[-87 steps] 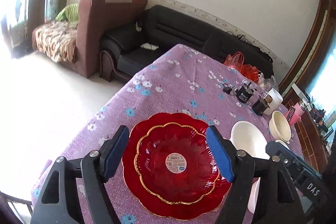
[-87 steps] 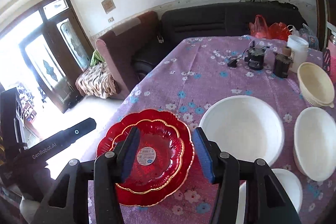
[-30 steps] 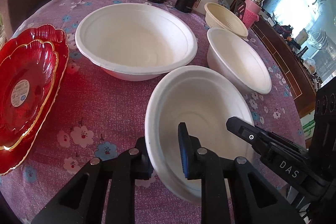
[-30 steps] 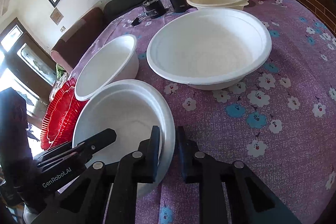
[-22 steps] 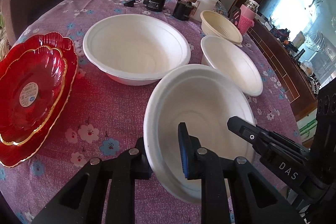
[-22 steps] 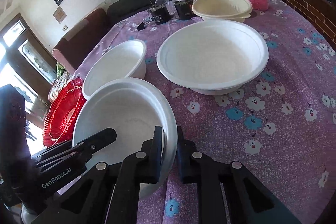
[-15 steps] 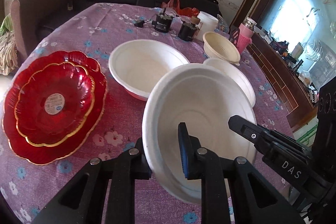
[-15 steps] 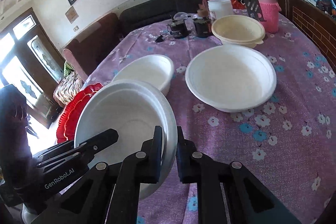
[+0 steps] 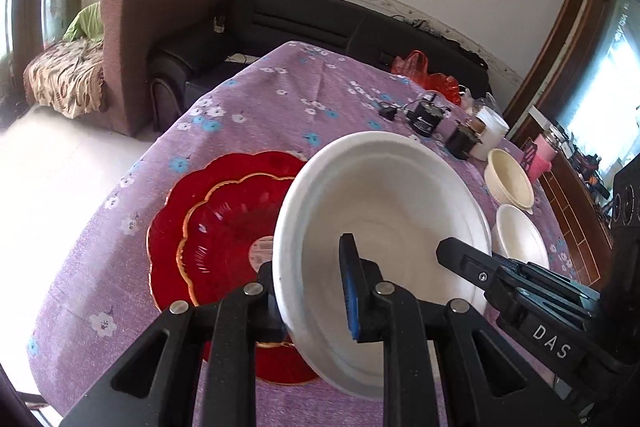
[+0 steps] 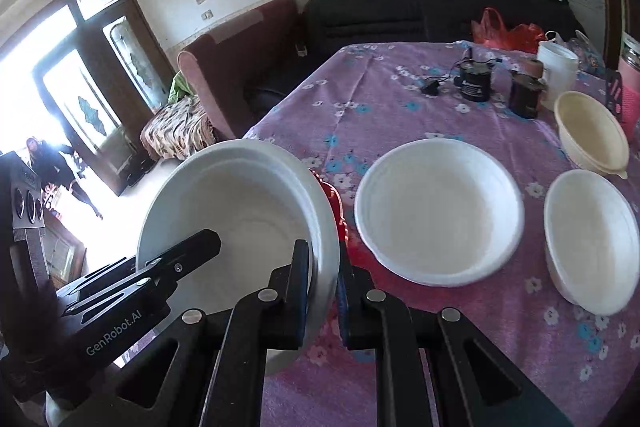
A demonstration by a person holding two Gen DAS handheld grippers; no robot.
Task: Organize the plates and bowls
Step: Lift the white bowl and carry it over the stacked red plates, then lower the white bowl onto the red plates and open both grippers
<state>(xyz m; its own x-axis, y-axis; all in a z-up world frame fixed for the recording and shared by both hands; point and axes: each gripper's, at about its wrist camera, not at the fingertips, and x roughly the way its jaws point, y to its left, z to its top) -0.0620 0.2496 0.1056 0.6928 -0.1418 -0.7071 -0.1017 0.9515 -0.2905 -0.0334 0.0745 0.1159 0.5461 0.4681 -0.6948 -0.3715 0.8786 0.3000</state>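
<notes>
White bowl (image 9: 384,227) pinched at opposite rim edges by left gripper (image 9: 310,291) and right gripper (image 10: 324,287), both closed on it. Likely light, thin-walled, flexible; rim grip preferred.

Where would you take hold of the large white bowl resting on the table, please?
Grip the large white bowl by its flat, out-turned rim, one finger inside and one outside. Come from above on the near side: that edge faces the grippers, while the smaller white bowl sits close on its right.

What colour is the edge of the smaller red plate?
Gold. The smaller red plate has a thin gold scalloped rim, clearest in the left wrist view.
</notes>
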